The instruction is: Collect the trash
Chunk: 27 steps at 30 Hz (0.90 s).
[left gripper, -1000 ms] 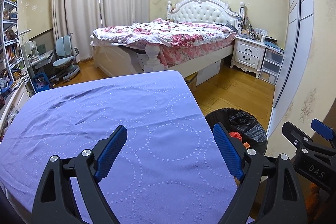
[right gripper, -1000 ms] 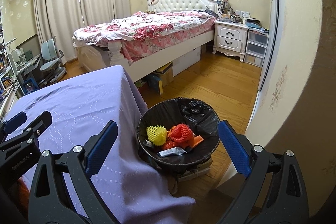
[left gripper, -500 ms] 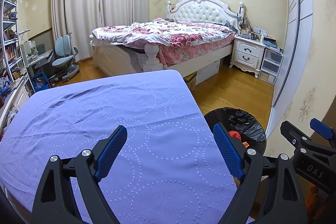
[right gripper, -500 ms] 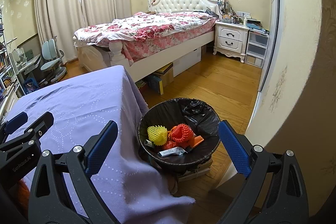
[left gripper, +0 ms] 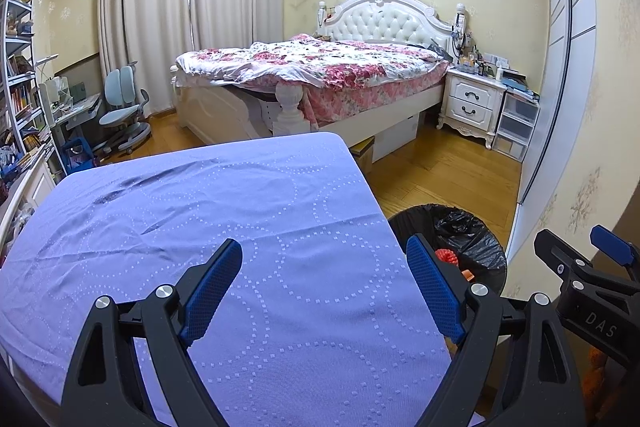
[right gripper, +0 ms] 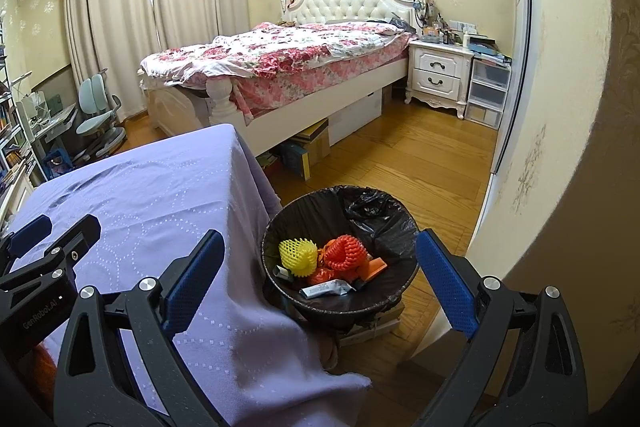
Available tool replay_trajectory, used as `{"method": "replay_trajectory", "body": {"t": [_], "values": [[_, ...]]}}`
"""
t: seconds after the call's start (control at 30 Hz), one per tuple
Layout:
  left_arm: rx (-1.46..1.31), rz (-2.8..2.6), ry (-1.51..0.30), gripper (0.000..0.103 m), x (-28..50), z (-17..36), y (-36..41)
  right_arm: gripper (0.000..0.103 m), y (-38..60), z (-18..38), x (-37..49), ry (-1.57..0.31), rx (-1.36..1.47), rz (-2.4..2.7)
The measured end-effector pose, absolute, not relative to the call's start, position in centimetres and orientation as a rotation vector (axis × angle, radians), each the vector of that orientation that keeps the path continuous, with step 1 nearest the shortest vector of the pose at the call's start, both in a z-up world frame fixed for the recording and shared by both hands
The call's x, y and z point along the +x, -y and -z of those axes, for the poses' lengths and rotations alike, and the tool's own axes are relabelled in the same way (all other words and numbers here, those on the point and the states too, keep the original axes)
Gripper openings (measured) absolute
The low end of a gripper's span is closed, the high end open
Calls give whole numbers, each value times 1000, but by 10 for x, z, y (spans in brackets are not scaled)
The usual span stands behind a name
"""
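Observation:
A round bin with a black liner (right gripper: 384,211) stands on the floor right of the table. It holds a yellow foam net (right gripper: 297,257), an orange-red foam net (right gripper: 345,251), an orange scrap (right gripper: 374,267) and a silver wrapper (right gripper: 328,287). My right gripper (right gripper: 320,283) is open and empty, above the bin's near rim. My left gripper (left gripper: 326,287) is open and empty over the purple tablecloth (left gripper: 200,211), which carries no trash. The bin (left gripper: 472,239) shows partly in the left wrist view, with my right gripper (left gripper: 580,259) at the right edge.
A bed with a floral cover (right gripper: 280,55) stands beyond the table. A white nightstand (right gripper: 438,71) and plastic drawers (right gripper: 486,93) are by the right wall. A desk chair (left gripper: 122,107) and bookshelves (left gripper: 20,87) are on the left. Boxes (right gripper: 310,147) lie under the bed.
Both views have shifted only slightly; the grippers stay open and empty, and the bin's contents are the same.

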<state>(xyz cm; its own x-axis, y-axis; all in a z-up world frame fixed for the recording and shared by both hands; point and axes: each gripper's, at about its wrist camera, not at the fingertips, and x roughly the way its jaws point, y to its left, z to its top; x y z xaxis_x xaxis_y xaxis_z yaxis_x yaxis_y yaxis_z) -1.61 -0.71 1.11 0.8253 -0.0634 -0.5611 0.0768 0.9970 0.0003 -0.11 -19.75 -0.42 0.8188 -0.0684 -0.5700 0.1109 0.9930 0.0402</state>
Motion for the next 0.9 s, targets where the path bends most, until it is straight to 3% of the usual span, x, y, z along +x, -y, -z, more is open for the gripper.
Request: {"method": "replay_trajectory", "body": {"t": [0.9], "values": [[21,76,-598,84,-16,-11,7,94,198,5,-1,-603,74,96]]}}
